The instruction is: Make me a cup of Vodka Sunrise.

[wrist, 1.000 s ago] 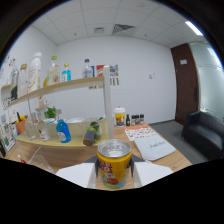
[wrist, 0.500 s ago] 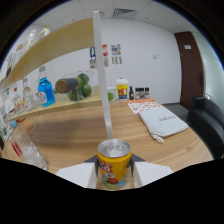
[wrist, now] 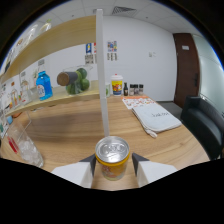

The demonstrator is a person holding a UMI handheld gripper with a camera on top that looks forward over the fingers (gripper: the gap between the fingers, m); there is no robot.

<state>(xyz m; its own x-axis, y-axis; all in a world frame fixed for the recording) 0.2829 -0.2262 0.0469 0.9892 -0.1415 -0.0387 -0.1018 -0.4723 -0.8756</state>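
Gripper view: gripper [wrist: 112, 167] is clamping both fingers on the orange can [wrist: 112, 159], carrying it above the wooden table [wrist: 150, 135]. Glass [wrist: 22, 147] w/ ice is sitting nearby; swinging too low risks knocking it, or can slipping out.

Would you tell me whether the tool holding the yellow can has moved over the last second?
Yes. The tool, shut on the yellow can, has moved closer to the white shelf post.
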